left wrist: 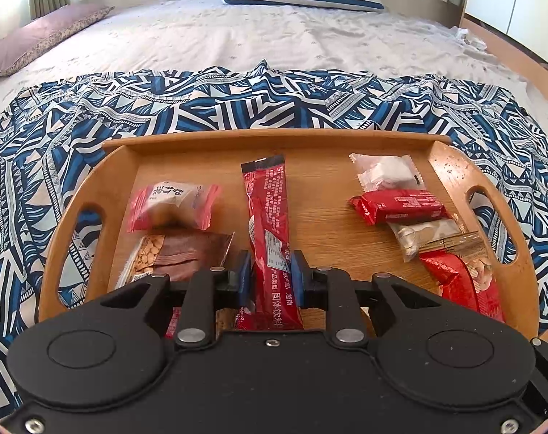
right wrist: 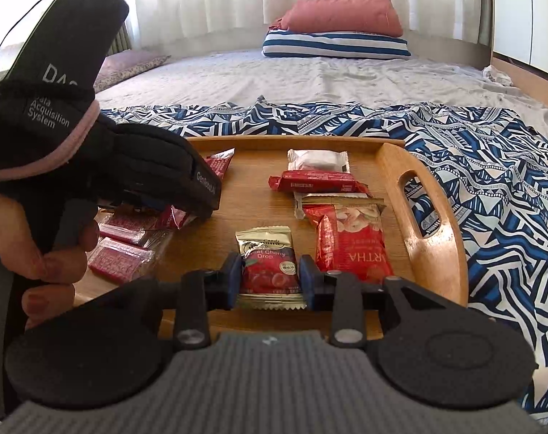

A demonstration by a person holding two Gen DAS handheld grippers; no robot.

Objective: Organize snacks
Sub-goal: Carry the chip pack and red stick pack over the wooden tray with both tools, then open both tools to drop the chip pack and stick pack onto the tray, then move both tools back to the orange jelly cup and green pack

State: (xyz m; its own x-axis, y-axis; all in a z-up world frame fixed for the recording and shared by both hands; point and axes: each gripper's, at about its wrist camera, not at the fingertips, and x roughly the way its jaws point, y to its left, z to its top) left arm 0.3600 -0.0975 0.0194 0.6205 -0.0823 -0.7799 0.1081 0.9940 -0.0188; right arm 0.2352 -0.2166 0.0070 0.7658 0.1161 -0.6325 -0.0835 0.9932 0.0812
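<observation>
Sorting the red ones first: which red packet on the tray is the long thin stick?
The red stick packet lying lengthwise mid-tray between the left gripper's fingers; the other red packets, like the red bar, are short and wide.

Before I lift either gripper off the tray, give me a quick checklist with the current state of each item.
1. Left gripper closed around the long red stick pack: ok.
2. Right gripper closed around the cherry drop packet: ok.
3. Firmness of either grip: cannot tell.
4. Neighbouring red nut bag apart from right fingers: cannot tell; very close.
5. Wooden tray lying flat on the cloth: ok.
</observation>
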